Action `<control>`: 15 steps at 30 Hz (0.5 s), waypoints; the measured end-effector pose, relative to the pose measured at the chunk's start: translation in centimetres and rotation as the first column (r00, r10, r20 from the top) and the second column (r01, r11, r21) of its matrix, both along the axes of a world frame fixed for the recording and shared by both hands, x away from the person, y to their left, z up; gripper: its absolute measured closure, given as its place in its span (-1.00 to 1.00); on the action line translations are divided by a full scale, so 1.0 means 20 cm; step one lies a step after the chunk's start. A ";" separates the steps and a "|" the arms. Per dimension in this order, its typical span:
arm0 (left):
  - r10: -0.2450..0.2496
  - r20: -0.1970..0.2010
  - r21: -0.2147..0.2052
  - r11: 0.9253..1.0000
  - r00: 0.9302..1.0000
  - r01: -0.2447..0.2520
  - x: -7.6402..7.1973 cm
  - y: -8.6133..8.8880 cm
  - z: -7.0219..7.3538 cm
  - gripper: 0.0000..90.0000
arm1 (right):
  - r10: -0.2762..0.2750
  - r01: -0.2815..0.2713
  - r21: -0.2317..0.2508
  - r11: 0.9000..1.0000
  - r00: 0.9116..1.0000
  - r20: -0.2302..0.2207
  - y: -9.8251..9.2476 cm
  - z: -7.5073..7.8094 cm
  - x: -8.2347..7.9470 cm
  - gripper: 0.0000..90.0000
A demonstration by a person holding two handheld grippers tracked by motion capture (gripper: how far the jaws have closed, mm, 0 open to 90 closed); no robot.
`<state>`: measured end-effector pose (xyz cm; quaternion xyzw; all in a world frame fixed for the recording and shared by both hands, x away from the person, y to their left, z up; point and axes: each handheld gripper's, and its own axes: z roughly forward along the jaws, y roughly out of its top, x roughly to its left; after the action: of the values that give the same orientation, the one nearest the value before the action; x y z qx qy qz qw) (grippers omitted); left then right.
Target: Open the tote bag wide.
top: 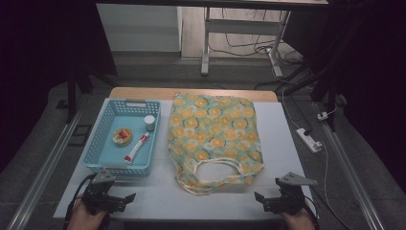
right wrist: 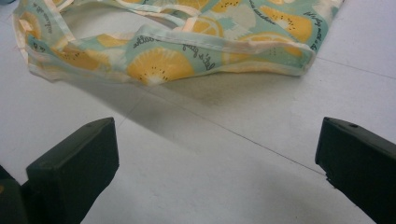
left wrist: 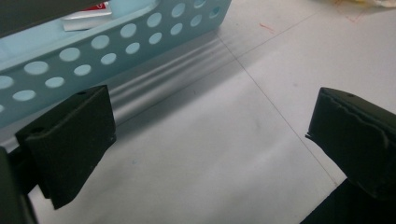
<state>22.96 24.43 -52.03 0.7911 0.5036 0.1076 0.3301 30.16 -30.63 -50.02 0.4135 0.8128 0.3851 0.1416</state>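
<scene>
That thin green cloth bag printed with orange slices looks light and floppy; best pinched at its looped handle. Both grippers, left and right, stand spread apart, empty.

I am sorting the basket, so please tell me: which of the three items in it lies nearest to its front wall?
The red-and-white tube: its lower end reaches closest to the basket front; the round tin and small white jar sit farther back.

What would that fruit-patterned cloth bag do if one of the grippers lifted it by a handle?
The bag would probably sag and fold, since it lies flat with soft creases. Its handle loops look thin and rumpled, so they would likely bunch between the pads. It seems empty, so probably light and easy to drag.
</scene>
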 end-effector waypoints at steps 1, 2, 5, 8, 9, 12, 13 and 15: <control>0.000 0.002 -0.007 1.000 1.000 0.000 0.00 0.00 0.00 -0.99 | 0.001 -0.001 -0.001 1.000 1.000 -0.003 0.00 0.00 0.00 -1.00; -0.002 0.004 -0.012 1.000 1.000 0.002 0.00 0.01 0.00 -0.99 | 0.002 -0.002 0.001 1.000 1.000 -0.005 0.00 0.00 0.00 -1.00; 0.002 0.005 -0.020 1.000 1.000 -0.002 0.00 0.01 0.00 -0.99 | 0.008 -0.008 -0.003 1.000 1.000 -0.014 0.00 0.00 0.00 -1.00; 0.001 0.003 -0.017 1.000 1.000 -0.001 0.00 0.01 0.00 -0.99 | 0.013 -0.013 -0.002 1.000 1.000 -0.014 0.00 0.00 0.00 -1.00; 0.001 0.003 -0.017 1.000 1.000 -0.001 0.00 0.01 0.00 -0.99 | 0.013 -0.013 -0.002 1.000 1.000 -0.014 0.00 0.00 0.00 -1.00; 0.004 0.004 -0.022 1.000 1.000 -0.004 0.00 0.01 0.00 -0.99 | 0.019 -0.019 0.001 1.000 1.000 -0.006 0.00 0.00 0.00 -1.00; 0.004 0.003 -0.022 1.000 1.000 -0.004 0.00 0.01 0.00 -0.99 | 0.025 -0.025 0.003 1.000 1.000 0.000 0.01 0.00 0.00 -1.00; 0.003 0.003 -0.025 1.000 1.000 -0.003 0.00 0.01 0.00 -0.98 | 0.037 -0.037 0.001 0.999 0.999 -0.004 0.01 0.01 0.00 -1.00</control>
<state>22.90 24.69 -52.02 0.7859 0.5056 0.1030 0.3407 30.16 -30.39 -49.89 0.3994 0.8203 0.3873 0.1328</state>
